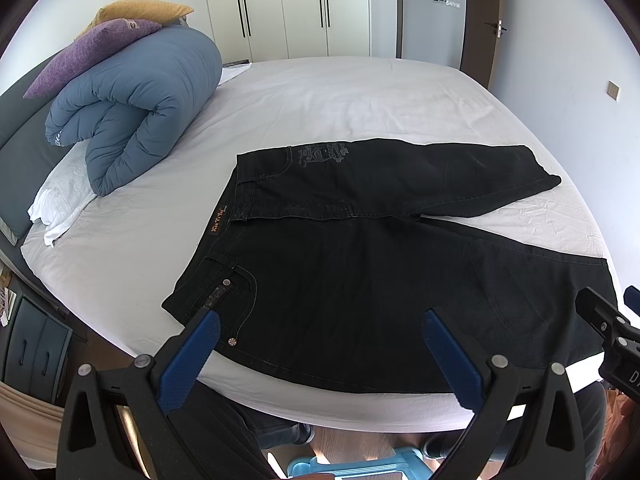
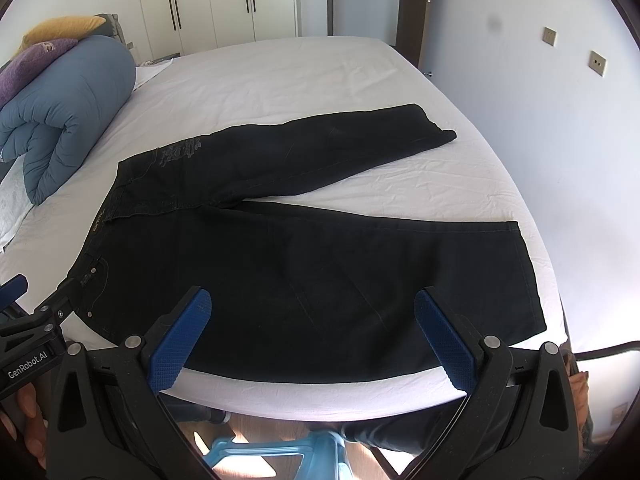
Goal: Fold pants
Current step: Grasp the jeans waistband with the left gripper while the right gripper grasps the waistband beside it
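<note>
the pants [image 1: 360, 280] lie flat and unfolded on the bed [image 1: 340, 100], waistband to the left and the two legs running off to the right, so the long axis goes left to right across both views. the legs spread in a v: the far leg [image 2: 320, 148] angles away toward the far right, and the near leg [image 2: 380, 272] lies along the bed's near edge.

the left gripper [image 1: 320, 340] hovers above the near waist corner, fingers spread wide, nothing in them. the right gripper [image 2: 312, 328] hangs over the near leg, closer to the hem, also wide and empty. both point forward across the pants, so the cloth lies just ahead of and below the fingers.

judging from this, left is nearer the waist and right nearer the hem, which suits bringing one leg over the other first.

a rolled duvet [image 1: 136, 108] and pillows sit well apart at the far left.
</note>
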The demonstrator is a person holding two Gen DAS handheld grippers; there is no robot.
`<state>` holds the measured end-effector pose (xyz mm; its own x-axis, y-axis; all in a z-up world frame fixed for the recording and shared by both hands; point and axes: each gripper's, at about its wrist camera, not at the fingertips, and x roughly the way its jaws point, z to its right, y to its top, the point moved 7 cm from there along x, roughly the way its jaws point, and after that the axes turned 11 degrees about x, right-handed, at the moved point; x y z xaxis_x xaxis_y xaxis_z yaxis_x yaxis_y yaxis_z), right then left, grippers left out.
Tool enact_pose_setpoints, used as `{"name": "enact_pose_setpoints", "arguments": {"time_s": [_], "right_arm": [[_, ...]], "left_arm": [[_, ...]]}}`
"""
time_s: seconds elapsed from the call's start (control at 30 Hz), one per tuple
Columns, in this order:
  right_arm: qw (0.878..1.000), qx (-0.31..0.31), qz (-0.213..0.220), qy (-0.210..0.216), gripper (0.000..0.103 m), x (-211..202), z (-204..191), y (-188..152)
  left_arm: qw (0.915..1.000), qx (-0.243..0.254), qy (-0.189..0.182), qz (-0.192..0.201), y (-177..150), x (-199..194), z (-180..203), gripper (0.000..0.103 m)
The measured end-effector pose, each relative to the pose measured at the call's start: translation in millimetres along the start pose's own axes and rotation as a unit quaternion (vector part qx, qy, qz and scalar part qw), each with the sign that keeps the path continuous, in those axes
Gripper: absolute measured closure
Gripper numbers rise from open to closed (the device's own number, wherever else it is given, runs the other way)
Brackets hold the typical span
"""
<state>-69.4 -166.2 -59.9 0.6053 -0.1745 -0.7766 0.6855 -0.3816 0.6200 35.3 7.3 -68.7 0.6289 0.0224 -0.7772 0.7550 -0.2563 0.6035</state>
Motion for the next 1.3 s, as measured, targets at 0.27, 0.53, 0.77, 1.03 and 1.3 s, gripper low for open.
{"name": "enact_pose_setpoints", "arguments": {"time_s": [0.27,0.53,0.77,1.03,1.3], "right_arm": [[1.0,0.001,0.0,0.0,0.0,0.9,-1.1,-1.4],[1.0,-0.003,0.005,0.011,0.0,5.3,-0.1,4.3],[0.993,-0.049,0.03,0.1,0.0,25.7,-25.2,65.7],[0.974,-0.119,0.028,0.19,0.0,106.7,-77.5,169.5],[0.945,-0.243,-0.021,0.216,0.009,222.7,-129.9,219.8]], "left_arm": [[1.0,0.001,-0.002,-0.003,-1.4,1.2,1.4,0.0],[0.9999,0.002,-0.014,0.005,11.1,10.8,-7.1,0.0],[0.9963,0.034,-0.069,0.039,90.8,69.9,-46.6,0.0],[0.9888,0.114,-0.096,0.001,186.8,197.9,-83.0,0.0],[0.9661,0.207,-0.135,-0.074,241.8,338.8,-82.2,0.011]]}}
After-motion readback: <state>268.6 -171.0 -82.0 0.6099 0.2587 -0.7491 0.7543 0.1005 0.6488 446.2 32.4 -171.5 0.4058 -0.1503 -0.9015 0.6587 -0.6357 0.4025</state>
